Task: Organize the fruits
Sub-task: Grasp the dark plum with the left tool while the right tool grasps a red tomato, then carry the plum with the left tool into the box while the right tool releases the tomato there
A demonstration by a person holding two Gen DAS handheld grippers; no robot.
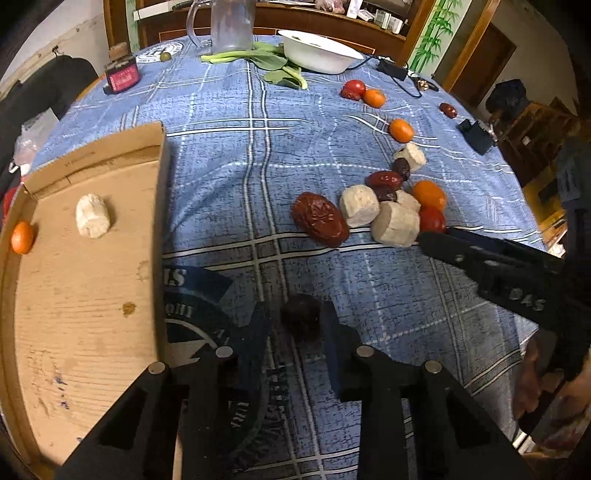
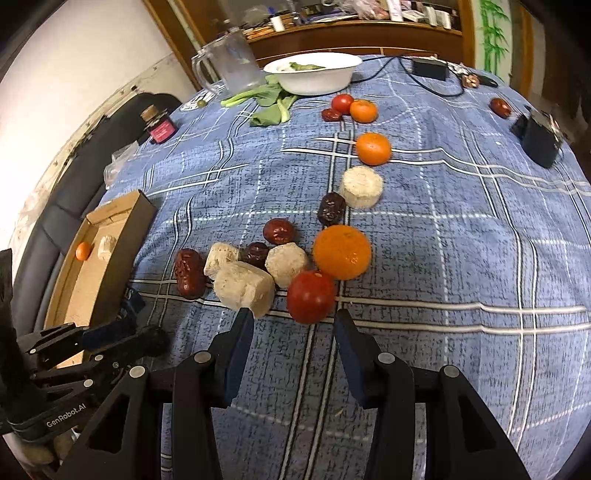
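Note:
My left gripper (image 1: 295, 314) points down at the blue cloth just right of the cardboard tray (image 1: 92, 295), shut on a dark date (image 1: 301, 326) held between its pads. The tray holds a small orange (image 1: 23, 237) and a white chunk (image 1: 92, 216). My right gripper (image 2: 293, 326) stands open, nothing between its fingers, its tips just short of a red tomato (image 2: 311, 297). Around the tomato lie a large orange (image 2: 342, 252), white chunks (image 2: 243, 284) and red dates (image 2: 189, 273). The left gripper (image 2: 122, 328) also shows in the right wrist view, low at the left.
More oranges (image 2: 373, 148), a tomato (image 2: 342, 102) and dates lie farther up the cloth. At the back stand a white bowl (image 1: 319, 50), a glass pitcher (image 1: 232, 24), green leaves (image 1: 273, 62) and a small jar (image 1: 122, 74). Black devices (image 1: 478, 134) sit at the right edge.

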